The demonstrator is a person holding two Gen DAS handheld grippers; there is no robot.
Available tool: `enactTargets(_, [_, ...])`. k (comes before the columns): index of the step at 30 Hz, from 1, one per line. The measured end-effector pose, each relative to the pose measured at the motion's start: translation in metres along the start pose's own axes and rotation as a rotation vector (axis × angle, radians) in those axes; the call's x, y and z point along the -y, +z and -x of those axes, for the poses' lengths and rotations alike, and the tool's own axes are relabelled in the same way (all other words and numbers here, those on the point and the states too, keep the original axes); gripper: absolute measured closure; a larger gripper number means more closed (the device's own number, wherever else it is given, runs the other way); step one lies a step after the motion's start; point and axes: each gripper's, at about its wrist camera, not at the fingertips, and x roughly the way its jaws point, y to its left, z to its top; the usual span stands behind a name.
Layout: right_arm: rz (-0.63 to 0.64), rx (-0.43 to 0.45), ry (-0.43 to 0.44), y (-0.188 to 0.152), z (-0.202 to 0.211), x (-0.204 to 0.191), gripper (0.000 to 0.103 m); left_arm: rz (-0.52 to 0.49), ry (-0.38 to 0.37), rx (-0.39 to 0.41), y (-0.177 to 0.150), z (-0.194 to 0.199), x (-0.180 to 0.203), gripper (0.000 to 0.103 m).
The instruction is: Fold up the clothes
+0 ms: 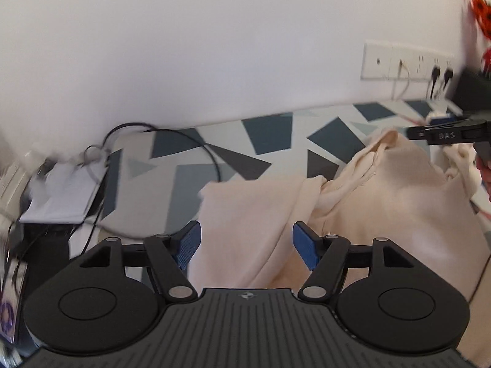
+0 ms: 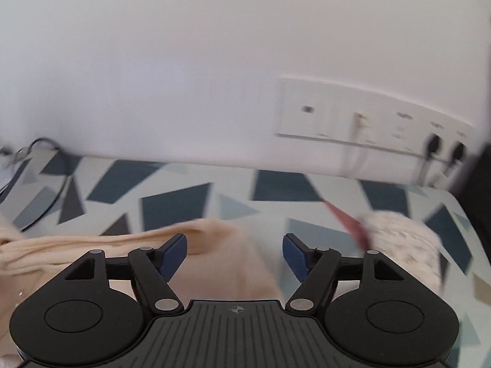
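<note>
At the far left, a white box (image 1: 58, 193) with black cables (image 1: 190, 144) sits on the patterned cloth (image 1: 270, 135) by the wall. The left gripper (image 1: 247, 245) hangs with its jaws wide, holding nothing, over the near edge of the cream garment (image 1: 383, 196) bunched mid-surface. The right gripper (image 2: 234, 256), equally wide and empty, hovers above the garment's right end. Far right, a wall socket panel (image 2: 362, 119) carries two black plugs (image 2: 434, 145).

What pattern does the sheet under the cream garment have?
The sheet has dark blue and grey geometric shapes on pale ground; the right wrist view shows it best.
</note>
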Motion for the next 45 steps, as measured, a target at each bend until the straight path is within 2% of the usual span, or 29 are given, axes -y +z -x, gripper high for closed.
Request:
enactTargets(2, [0.04,-0.016,0.005,0.003,-0.012,-0.018,0.034,0.039,-0.004,-0.003,0.005,-0.012,0.001,0.035])
enactTargets(3, [0.05,-0.025,0.005,0.005,-0.018,-0.026,0.034,0.061,-0.016,0.0,0.006,-0.016,-0.001,0.041])
enactTargets(4, [0.049,-0.038,0.004,0.006,-0.024,-0.031,0.034,0.075,-0.043,-0.006,0.006,-0.018,-0.002,0.086])
enactTargets(5, [0.048,-0.052,0.004,0.008,-0.03,-0.036,0.034,0.08,-0.077,-0.023,0.007,-0.021,-0.003,0.095])
enactTargets(6, [0.05,-0.068,0.0,0.009,-0.037,-0.04,0.034,0.07,-0.092,-0.027,0.007,-0.02,-0.002,0.096])
enactTargets(8, [0.033,-0.128,0.001,0.01,-0.051,-0.044,0.037,0.018,-0.077,-0.002,0.004,-0.012,0.003,0.096])
enactTargets(9, [0.013,-0.164,0.003,0.01,-0.057,-0.044,0.052,0.012,-0.06,0.019,0.003,-0.005,0.003,0.096])
enactTargets(10, [-0.036,-0.177,0.0,0.011,-0.062,-0.039,0.077,0.024,-0.042,0.042,0.003,0.001,-0.001,0.097])
enactTargets(11, [-0.083,-0.186,-0.004,0.012,-0.065,-0.034,0.089,0.037,-0.024,0.065,0.003,0.008,-0.004,0.097])
enactTargets(12, [-0.113,-0.167,-0.02,0.011,-0.061,-0.028,0.096,0.061,-0.006,0.086,0.004,0.015,-0.01,0.097])
enactTargets(13, [-0.143,-0.148,-0.035,0.011,-0.056,-0.022,0.098,0.107,0.018,0.107,0.006,0.023,-0.021,0.097])
enactTargets(18, [-0.294,-0.055,-0.113,0.009,-0.033,0.007,0.099,0.403,0.209,0.231,-0.004,0.072,-0.083,0.097])
enactTargets(20, [-0.352,-0.02,-0.144,0.008,-0.024,0.019,0.099,0.473,0.245,0.202,-0.015,0.074,-0.104,0.097])
enactTargets(23, [-0.399,-0.032,-0.181,-0.001,-0.015,0.041,0.099,0.518,0.316,0.12,-0.038,0.061,-0.12,0.096])
enactTargets(25, [-0.427,-0.058,-0.184,-0.009,-0.014,0.049,0.099,0.552,0.327,0.063,-0.05,0.051,-0.126,0.096])
enactTargets(27, [-0.454,-0.084,-0.186,-0.016,-0.012,0.057,0.099,0.578,0.311,0.01,-0.058,0.042,-0.127,0.095])
enactTargets(29, [-0.449,-0.09,-0.174,-0.02,-0.009,0.057,0.093,0.573,0.286,-0.031,-0.058,0.034,-0.124,0.094])
enactTargets(30, [-0.447,-0.094,-0.168,-0.022,-0.008,0.057,0.084,0.554,0.276,-0.034,-0.055,0.033,-0.119,0.089])
enactTargets(31, [-0.443,-0.094,-0.162,-0.023,-0.006,0.057,0.075,0.535,0.266,-0.036,-0.052,0.031,-0.115,0.079])
enactTargets(33, [-0.414,-0.043,-0.141,-0.022,0.006,0.057,0.068,0.483,0.262,-0.013,-0.042,0.032,-0.106,0.063])
enactTargets(34, [-0.4,-0.018,-0.13,-0.022,0.011,0.057,0.066,0.455,0.261,0.007,-0.036,0.034,-0.101,0.059])
enactTargets(38, [-0.371,0.051,-0.126,-0.021,0.034,0.069,0.063,0.351,0.208,0.09,-0.007,0.039,-0.083,0.058])
enactTargets(40, [-0.36,0.037,-0.13,-0.024,0.04,0.077,0.063,0.294,0.156,0.081,0.006,0.031,-0.072,0.047])
enactTargets(42, [-0.336,-0.011,-0.13,-0.031,0.041,0.082,0.063,0.246,0.079,0.038,0.015,0.017,-0.062,0.046])
enactTargets(45, [-0.251,-0.072,-0.116,-0.045,0.041,0.078,0.063,0.24,-0.098,0.01,0.013,0.009,-0.046,0.046])
